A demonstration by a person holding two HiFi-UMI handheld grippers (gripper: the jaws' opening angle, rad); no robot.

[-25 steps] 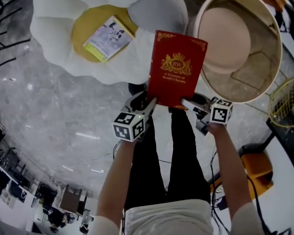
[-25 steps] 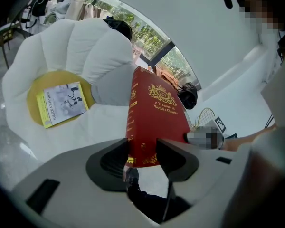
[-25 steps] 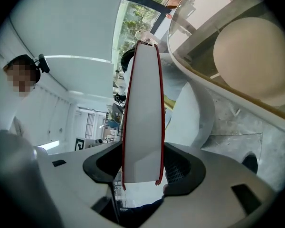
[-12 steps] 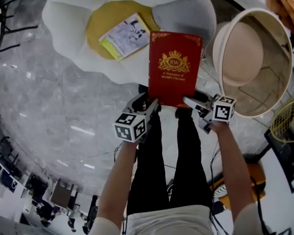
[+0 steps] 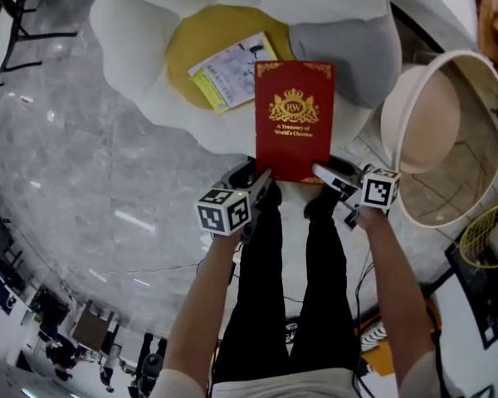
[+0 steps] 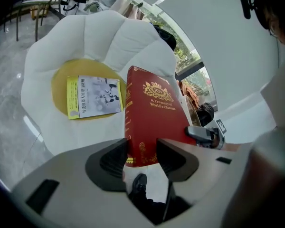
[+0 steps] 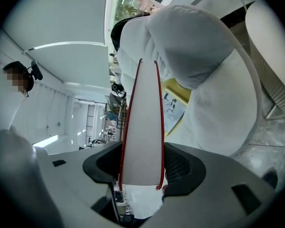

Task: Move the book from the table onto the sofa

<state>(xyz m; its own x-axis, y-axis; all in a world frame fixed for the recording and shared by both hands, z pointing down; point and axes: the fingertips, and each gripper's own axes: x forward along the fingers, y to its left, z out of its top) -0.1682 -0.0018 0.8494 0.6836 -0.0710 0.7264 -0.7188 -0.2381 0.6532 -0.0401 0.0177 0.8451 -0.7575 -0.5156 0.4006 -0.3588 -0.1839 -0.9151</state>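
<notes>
A red hardback book (image 5: pixel 294 121) with gold print is held in the air over the front of the white flower-shaped sofa (image 5: pixel 141 40). My left gripper (image 5: pixel 263 178) is shut on its near left corner, and the spine (image 6: pixel 129 113) sits between the jaws in the left gripper view. My right gripper (image 5: pixel 319 172) is shut on the near right corner, with the white page edge (image 7: pixel 143 127) clamped between the pads. A yellow-edged booklet (image 5: pixel 231 70) lies on the sofa's yellow centre cushion (image 5: pixel 191 44).
A grey cushion (image 5: pixel 361 48) lies on the sofa's right side. A round beige tub chair (image 5: pixel 448 131) stands to the right. The person's legs and shoes (image 5: pixel 319 206) are under the book, on a grey marble floor (image 5: pixel 75 189).
Both grippers and the book have moved forward toward the sofa; the sofa now lies further under the book and the tub chair has slid off to the right.
</notes>
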